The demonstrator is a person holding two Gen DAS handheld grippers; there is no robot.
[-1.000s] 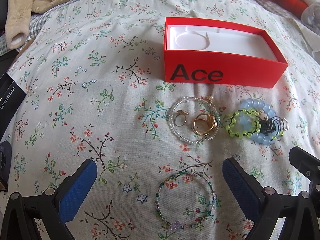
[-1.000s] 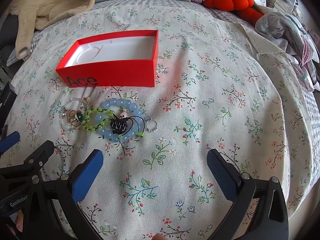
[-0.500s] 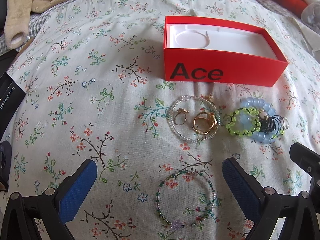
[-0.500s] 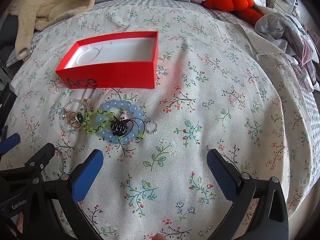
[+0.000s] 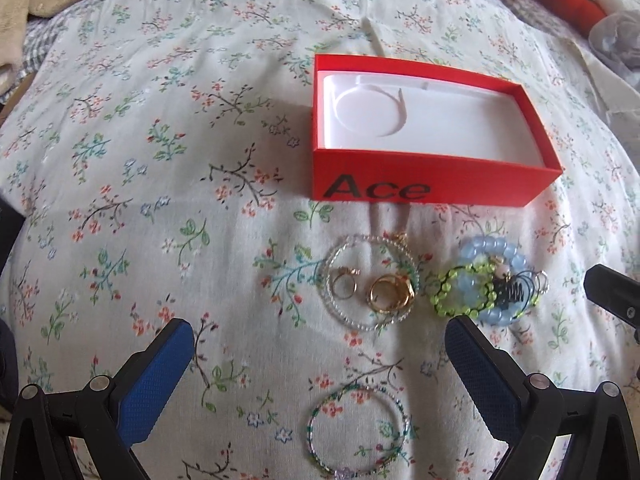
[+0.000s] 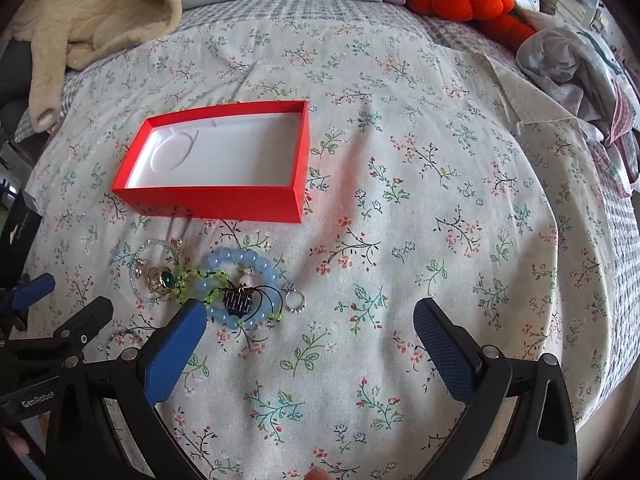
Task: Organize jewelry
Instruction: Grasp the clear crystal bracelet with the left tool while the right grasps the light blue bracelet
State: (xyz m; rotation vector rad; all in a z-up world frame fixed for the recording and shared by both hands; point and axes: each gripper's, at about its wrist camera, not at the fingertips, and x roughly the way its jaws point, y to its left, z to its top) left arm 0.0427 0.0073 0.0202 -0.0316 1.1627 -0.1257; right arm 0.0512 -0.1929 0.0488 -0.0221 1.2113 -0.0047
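The green seed-bead bracelet [image 5: 358, 432] was cut off at the left wrist view's lower edge. The black coil item [image 6: 238, 299] atop the light-blue bead bracelet [image 6: 240, 266] was too tangled to identify. The left gripper [image 5: 320, 364] and right gripper [image 6: 310, 344] both stood wide, holding nothing. The jewelry lay on the floral bedspread [image 6: 420, 208], near the open red box [image 5: 424, 188], marked "Ace", with a white insert.

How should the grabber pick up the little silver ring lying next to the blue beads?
Probably best to pinch the silver ring across its band, coming straight down from above. It lies flat on the soft bedspread, so sideways fingers would slide over it. Its right side is clear; the blue bead bracelet crowds its left.
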